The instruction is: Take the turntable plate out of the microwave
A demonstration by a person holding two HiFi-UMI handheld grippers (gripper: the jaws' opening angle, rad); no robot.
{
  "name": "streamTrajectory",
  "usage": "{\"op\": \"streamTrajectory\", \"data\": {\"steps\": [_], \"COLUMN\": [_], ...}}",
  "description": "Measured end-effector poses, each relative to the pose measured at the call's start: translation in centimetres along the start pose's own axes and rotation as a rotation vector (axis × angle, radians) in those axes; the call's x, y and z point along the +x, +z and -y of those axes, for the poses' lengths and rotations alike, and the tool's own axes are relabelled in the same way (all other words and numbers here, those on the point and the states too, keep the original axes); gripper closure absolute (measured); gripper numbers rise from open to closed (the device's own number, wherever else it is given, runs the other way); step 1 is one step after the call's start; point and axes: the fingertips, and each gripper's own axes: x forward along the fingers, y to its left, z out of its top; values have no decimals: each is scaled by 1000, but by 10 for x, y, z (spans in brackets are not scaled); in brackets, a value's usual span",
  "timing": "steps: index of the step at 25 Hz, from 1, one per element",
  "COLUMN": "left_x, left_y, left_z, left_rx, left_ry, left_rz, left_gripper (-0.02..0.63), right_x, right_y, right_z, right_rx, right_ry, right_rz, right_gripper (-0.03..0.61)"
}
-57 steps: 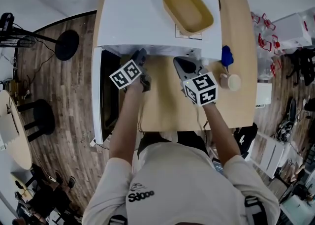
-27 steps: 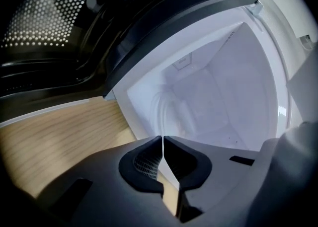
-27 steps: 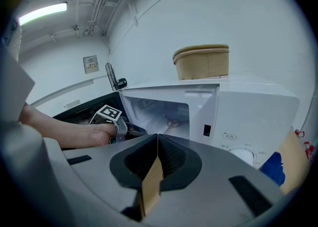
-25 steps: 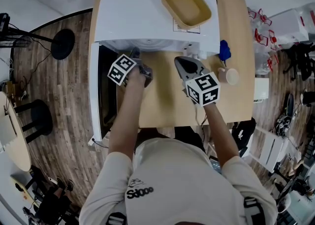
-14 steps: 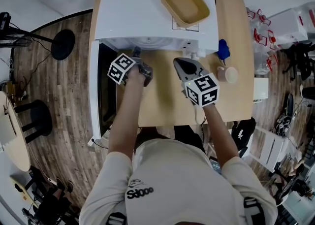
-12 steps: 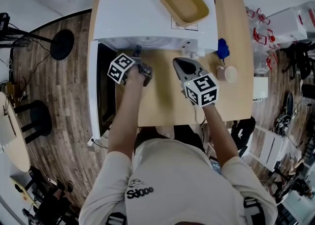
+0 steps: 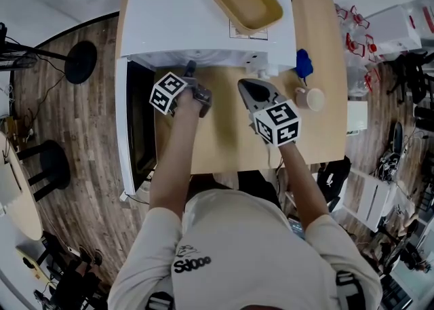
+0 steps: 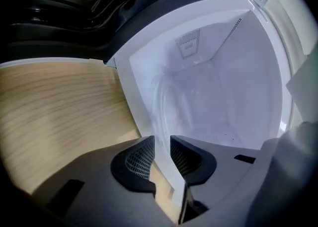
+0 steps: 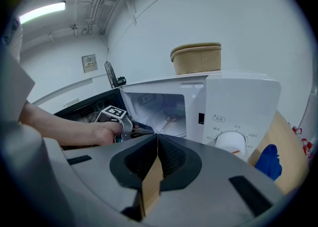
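Currently the white microwave (image 7: 183,17) stands at the top of the head view on the wooden desk (image 7: 224,139), with its door (image 7: 122,132) swung open toward the left edge of the frame. The glass turntable plate (image 8: 164,102) is not yet removed: it lies on the cavity floor, visible in the left gripper view as a faint translucent arc just beyond the fingertips.

The left gripper (image 7: 190,68) is at the cavity opening. Its fingers (image 8: 136,159) stand apart and have just been opening. The white front lip of the cavity lines up in the gap between them, and the pads press on nothing.

The right gripper (image 7: 245,85) hovers over the desk at centre frame, in front of the control panel. Its fingers (image 9: 171,154) are clenched together with nothing between them.

A tan tray (image 7: 247,3) rests on top of the microwave. A blue object (image 7: 303,64) and a beige cup (image 7: 310,98) sit on the desk at the right of the microwave.
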Motion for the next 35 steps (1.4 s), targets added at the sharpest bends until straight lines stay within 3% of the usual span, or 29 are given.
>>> {"op": "streamTrajectory", "data": {"steps": [7,19,27,35], "left_x": [-4,-13,-36,-52], "left_y": [2,3,-10,-15], "left_z": [3,12,-12,-18], "left_rx": [-51,-129,-153,-107], "left_ry": [-51,-138,-80,-75], "left_rz": [12,41,73,57], "left_gripper": [572,581,584,584], "right_x": [2,-1,-5,5], "right_y": [-1,-4,-4,-14], "right_z": [0,-6,-8,-15], "right_rx": [-2,-8,-7,63], "right_ry": [6,7,10,29], "right_rz": [-5,-11,-3,-6], "right_gripper": [572,572,572,571]}}
